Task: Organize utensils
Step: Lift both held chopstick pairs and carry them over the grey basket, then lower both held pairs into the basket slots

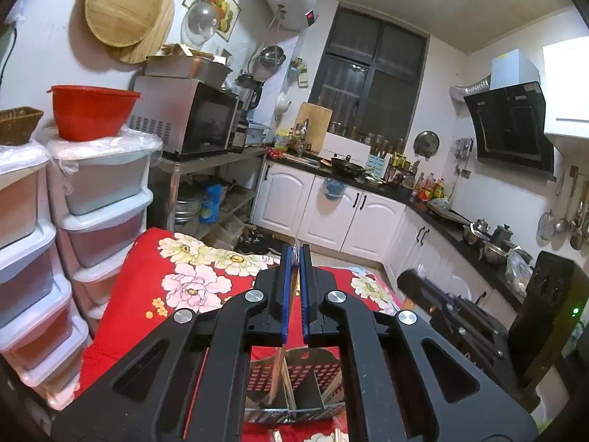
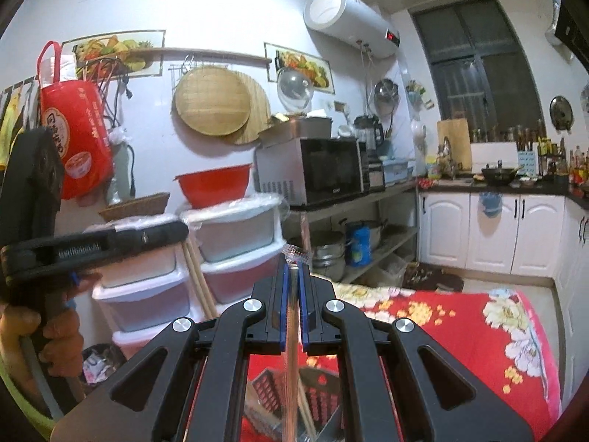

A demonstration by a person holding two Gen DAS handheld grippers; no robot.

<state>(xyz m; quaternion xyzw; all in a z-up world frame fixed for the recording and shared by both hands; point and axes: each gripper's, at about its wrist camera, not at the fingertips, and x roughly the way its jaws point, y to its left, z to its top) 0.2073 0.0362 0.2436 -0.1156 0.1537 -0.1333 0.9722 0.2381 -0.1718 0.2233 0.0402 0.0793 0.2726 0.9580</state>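
While perforated steel gleams below, right tongs (image 2: 293,269) pinch a slim metal rod (image 2: 292,316).

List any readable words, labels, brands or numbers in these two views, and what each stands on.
None can be read with certainty.
Red bag on the wall: large printed characters, too blurred to read.
Water heater: red lit display, digits unreadable.
Microwave: small mark on the door, too small.
Blue bag on the shelf: print blurred.

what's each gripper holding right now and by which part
The right gripper clamps a thin shiny metal rod-like utensil near its top end. The left gripper is shut; what it pinches cannot be told.
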